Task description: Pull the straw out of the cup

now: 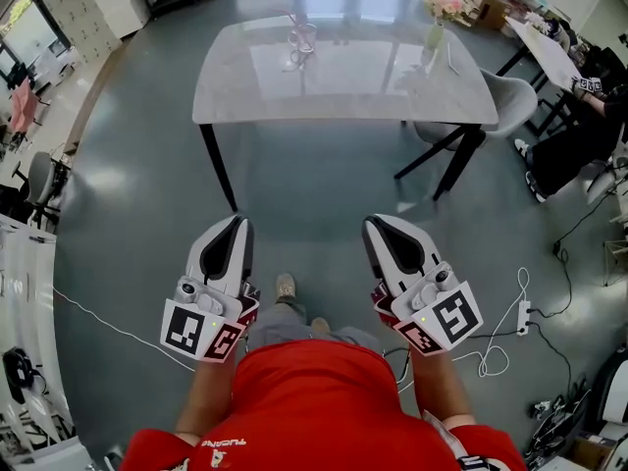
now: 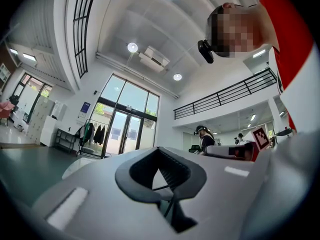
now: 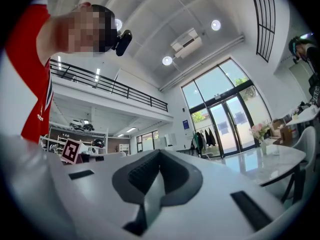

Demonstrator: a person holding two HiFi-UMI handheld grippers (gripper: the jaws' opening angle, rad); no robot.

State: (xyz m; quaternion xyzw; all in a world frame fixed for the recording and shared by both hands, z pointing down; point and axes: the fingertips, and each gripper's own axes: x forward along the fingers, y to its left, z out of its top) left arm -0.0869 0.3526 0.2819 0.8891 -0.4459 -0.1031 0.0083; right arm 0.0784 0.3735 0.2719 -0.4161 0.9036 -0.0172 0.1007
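While you stand back from the table point(image 1: 343, 91), both grippers sit low in front of your red shirt point(image 1: 304, 400), well apart from the cup point(image 1: 303, 42). Your left gripper point(image 1: 238, 221) has its fingers closed tip to tip with nothing between them — it touches nothing. Your right gripper point(image 1: 378, 222) is the same: fingers together, empty. The clear cup stands on the far part of the tabletop, left of a vase of flowers point(image 1: 437, 23), with the thin straw point(image 1: 293, 24) in it.
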